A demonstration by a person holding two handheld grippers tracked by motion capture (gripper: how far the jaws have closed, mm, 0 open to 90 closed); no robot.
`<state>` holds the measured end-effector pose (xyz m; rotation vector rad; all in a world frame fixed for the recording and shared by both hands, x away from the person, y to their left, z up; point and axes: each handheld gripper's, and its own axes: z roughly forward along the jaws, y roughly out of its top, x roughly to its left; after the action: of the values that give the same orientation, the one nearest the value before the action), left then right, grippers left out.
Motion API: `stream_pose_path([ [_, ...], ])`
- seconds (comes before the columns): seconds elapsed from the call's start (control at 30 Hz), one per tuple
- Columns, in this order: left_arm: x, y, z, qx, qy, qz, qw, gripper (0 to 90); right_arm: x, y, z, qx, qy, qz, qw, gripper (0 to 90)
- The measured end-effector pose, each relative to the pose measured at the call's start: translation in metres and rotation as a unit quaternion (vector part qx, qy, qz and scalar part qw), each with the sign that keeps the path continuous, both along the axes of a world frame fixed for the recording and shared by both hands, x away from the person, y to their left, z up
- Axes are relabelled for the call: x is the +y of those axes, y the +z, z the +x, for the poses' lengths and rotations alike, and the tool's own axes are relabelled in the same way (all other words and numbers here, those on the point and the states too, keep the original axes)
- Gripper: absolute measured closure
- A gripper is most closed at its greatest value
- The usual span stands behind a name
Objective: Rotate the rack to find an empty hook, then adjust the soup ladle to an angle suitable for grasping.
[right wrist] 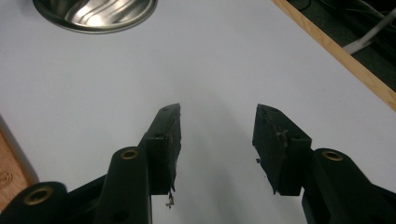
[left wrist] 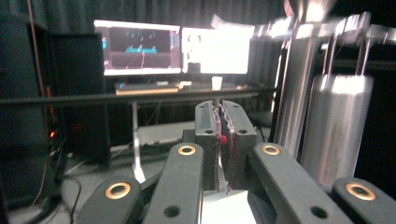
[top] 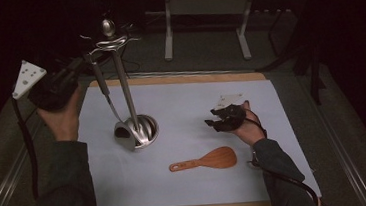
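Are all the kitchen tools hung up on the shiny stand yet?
Not yet. Done: the ladle hangs from the stand. In hand: nothing. The left gripper is near the stand's top, jaws almost closed and empty; the right gripper is open. Left: the wooden spatula lies on the table, probably next.

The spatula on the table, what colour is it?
Orange-brown spatula, clearest in the high view.

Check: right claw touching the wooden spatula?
Apart. The high view shows the right claw up and right of the wooden spatula, with bare white mat between them; the right gripper view shows open jaws holding nothing.
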<state>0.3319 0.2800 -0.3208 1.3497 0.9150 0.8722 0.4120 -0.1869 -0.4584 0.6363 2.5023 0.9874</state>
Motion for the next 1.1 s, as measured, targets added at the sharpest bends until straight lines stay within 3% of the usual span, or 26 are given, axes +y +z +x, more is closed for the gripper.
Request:
stream_pose_path([
  [0.03, 0.0, 0.0, 0.0, 0.0, 0.0, 0.0, 1.0, 85.2, 0.0, 0.0, 0.0, 0.0, 0.0, 0.0, 1.0, 51.2],
  [0.07, 0.004, -0.016, -0.006, 0.019, 0.001, 0.006, 0.9998, 85.2, -0.001, 0.001, -0.001, 0.0, -0.002, -0.001, 1.0, 51.1],
  [0.33, 0.009, -0.083, -0.032, 0.086, 0.01, 0.022, 0.996, 78.5, -0.026, 0.006, -0.008, 0.002, -0.021, -0.025, 0.9995, 50.4],
  [0.47, 0.009, -0.121, -0.043, 0.118, 0.016, 0.014, 0.9928, 77.2, -0.04, 0.004, -0.009, 0.011, -0.039, -0.025, 0.9989, 50.4],
  [0.67, 0.012, -0.17, -0.049, 0.167, 0.032, -0.01, 0.9854, 74.0, -0.058, 0.0, -0.01, 0.022, -0.065, -0.033, 0.9971, 50.5],
  [0.8, 0.007, -0.196, -0.048, 0.192, 0.034, 0.001, 0.9808, 73.0, -0.073, -0.004, -0.005, 0.036, -0.114, -0.037, 0.9921, 53.7],
  [0.9, 0.005, -0.209, -0.046, 0.215, 0.034, 0.006, 0.9759, 72.3, -0.085, -0.01, -0.001, 0.047, -0.148, -0.043, 0.9869, 61.3],
  [1.0, 0.006, -0.211, -0.045, 0.219, 0.038, 0.001, 0.9751, 68.9, -0.096, -0.016, 0.003, 0.046, -0.184, -0.046, 0.9807, 85.2],
  [1.03, 0.006, -0.213, -0.045, 0.22, 0.039, 0.0, 0.9746, 68.4, -0.1, -0.018, 0.004, 0.048, -0.199, -0.046, 0.9777, 89.7],
  [1.1, 0.005, -0.214, -0.044, 0.224, 0.039, 0.004, 0.9738, 67.8, -0.107, -0.022, 0.008, 0.05, -0.231, -0.046, 0.9707, 90.0],
])
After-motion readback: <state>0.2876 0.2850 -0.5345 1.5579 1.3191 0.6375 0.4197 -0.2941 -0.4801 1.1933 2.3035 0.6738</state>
